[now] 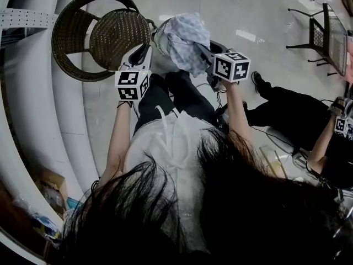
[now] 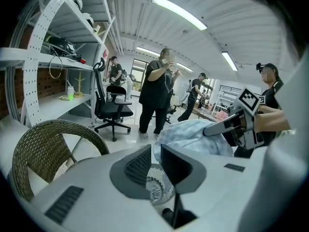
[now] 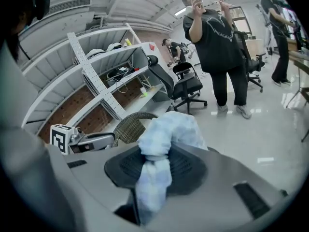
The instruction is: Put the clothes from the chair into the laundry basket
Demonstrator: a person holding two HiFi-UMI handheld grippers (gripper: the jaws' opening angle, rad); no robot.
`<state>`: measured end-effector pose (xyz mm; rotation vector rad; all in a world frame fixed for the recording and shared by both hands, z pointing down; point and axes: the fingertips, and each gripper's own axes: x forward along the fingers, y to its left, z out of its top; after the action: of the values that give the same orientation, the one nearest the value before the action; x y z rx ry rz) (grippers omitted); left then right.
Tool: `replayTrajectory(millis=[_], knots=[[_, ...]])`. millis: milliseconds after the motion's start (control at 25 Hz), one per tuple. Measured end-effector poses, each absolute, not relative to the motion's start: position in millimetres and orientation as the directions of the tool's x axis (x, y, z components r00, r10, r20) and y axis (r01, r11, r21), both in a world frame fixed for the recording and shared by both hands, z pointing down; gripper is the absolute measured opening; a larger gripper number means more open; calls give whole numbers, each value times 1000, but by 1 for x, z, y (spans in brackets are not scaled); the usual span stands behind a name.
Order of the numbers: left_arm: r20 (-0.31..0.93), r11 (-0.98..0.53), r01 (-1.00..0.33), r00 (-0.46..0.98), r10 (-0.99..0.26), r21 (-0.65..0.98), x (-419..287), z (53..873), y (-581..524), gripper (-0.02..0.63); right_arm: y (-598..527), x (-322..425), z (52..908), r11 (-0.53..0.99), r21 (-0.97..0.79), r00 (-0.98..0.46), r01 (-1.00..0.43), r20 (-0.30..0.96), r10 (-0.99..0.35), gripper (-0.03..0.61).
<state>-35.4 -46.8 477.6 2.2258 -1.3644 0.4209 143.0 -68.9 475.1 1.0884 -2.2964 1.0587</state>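
A light blue cloth [image 1: 187,37] hangs bunched from my right gripper [image 1: 205,54], whose jaws are shut on it; in the right gripper view the cloth [image 3: 157,144] fills the gap between the pads. The cloth hangs over the white slotted laundry basket [image 1: 158,37], and most of the basket is hidden under it. My left gripper [image 1: 144,53] is beside the cloth on its left, open and holding nothing [image 2: 156,151]; the basket [image 2: 158,187] shows through its gap. The brown wicker chair [image 1: 105,35] stands to the left, with no clothes visible on its seat.
White curved shelving [image 1: 38,93] runs along the left. A black metal rack [image 1: 325,35] stands at the far right. One person in black [image 2: 157,93] stands ahead, and another [image 1: 309,126] is low at the right. Black office chairs [image 2: 111,108] stand beyond the wicker chair.
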Motion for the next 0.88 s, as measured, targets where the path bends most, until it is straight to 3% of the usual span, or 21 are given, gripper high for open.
replayTrajectory(millis=[520,880], knots=[[577,-379,-890,453,-680,252,32,524,-68,74,-91,188,589,372,-484,-604,-792,711,-361,113],[622,-310,-917,398,-674,250,44,580,-92,74,-119,175,673,375,-506,-608,-777,757,-239,114]])
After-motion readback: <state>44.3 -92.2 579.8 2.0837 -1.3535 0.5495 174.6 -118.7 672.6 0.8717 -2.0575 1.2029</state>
